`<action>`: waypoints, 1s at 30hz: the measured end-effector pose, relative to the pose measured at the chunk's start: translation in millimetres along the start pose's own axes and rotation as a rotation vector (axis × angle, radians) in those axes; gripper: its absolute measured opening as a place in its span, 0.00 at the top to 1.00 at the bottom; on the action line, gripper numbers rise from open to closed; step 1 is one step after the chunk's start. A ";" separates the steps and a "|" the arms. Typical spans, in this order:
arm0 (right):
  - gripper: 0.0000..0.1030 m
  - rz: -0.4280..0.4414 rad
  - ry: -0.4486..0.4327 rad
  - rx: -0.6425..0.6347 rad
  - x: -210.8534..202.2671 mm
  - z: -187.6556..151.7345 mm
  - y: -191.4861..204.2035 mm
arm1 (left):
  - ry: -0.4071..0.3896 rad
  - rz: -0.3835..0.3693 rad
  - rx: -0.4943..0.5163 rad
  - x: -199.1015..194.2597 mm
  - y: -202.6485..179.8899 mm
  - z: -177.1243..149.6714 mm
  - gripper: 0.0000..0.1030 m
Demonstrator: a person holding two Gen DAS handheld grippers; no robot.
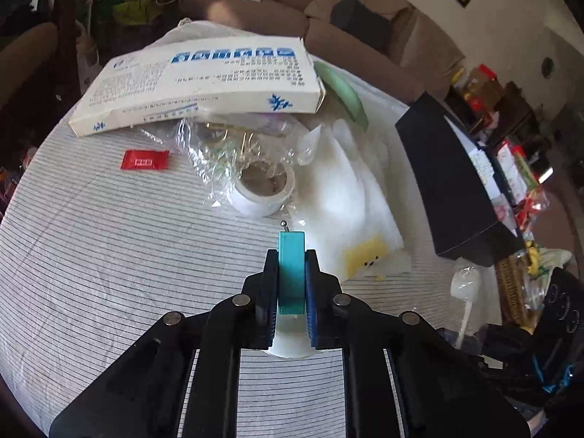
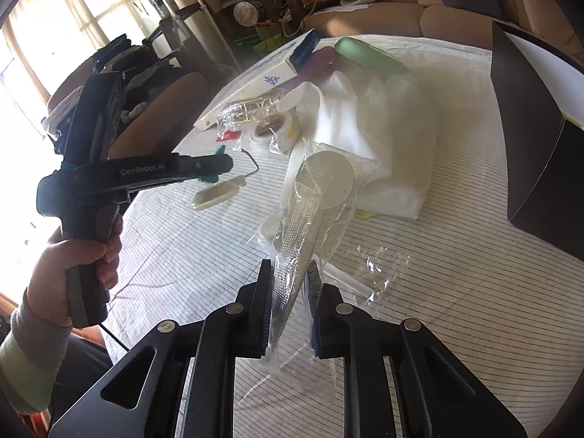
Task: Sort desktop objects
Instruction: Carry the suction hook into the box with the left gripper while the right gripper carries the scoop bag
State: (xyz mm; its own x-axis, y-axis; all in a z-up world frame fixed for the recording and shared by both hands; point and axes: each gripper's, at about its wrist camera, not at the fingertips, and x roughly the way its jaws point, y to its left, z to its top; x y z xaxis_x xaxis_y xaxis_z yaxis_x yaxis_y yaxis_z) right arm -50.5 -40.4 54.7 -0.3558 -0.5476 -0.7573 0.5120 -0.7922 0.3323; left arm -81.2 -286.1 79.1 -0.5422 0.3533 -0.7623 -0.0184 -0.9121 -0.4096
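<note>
We hold the left tool (image 1: 291, 273) closed on a teal block (image 1: 291, 270), which sits upright between the two black fingers with a small metal ball-tipped pin at its far end. In the right wrist view the same tool (image 2: 215, 168) hangs above the striped surface (image 2: 164, 255), gripped by our left hand (image 2: 84, 255); below it dangles a cream-coloured tag (image 2: 215, 193) on a wire hook, lifted clear of the cloth as far as we can tell.

Our right tool (image 2: 290, 299) is closed on a clear plastic bag (image 2: 314, 219) holding a white round-headed piece (image 2: 328, 179) with a long textured handle; the bag rises tilted from between the fingers, and its far end reaches the folded white cloth (image 2: 383, 138).

Beyond the left tool, on the surface (image 1: 109, 255), a roll of white tape (image 1: 261, 189) lies partly under crumpled clear wrapping, with gold clips (image 1: 226, 135) just behind it. A small red packet (image 1: 145, 159) lies apart to the left. A white box with blue print (image 1: 204, 80) rests tilted at the far edge, one end propped on the things under it, and a pale green case (image 1: 343, 87) lies just beside it. A white bag with a yellow cartoon (image 1: 365, 255) lies to the right, near a black box (image 1: 449, 182).
</note>
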 end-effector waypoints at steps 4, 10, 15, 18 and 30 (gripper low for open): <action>0.84 -0.005 -0.033 -0.001 -23.3 6.2 -2.2 | -0.029 -0.051 0.009 -16.5 -16.8 10.0 0.88; 0.84 -0.024 -0.039 -0.023 -53.7 16.0 -8.7 | -0.033 -0.068 0.047 -34.8 -51.6 13.1 0.88; 0.84 -0.029 -0.090 -0.016 -88.9 22.0 -17.4 | -0.024 -0.109 0.109 -51.8 -103.3 26.6 0.88; 0.84 -0.055 -0.130 0.017 -117.1 28.9 -37.1 | -0.011 -0.152 0.156 -54.5 -147.7 38.4 0.88; 0.84 -0.204 -0.157 0.229 -197.8 102.1 -210.3 | 0.053 -0.231 0.293 26.6 -329.5 108.5 0.88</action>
State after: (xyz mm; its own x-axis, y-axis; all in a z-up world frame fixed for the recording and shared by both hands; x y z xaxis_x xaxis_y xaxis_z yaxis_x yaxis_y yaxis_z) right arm -167.6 206.9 192.0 -0.5578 -0.3927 -0.7312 0.2355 -0.9196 0.3143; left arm -180.7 1.2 248.1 -0.4517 0.5596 -0.6948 -0.3788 -0.8254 -0.4186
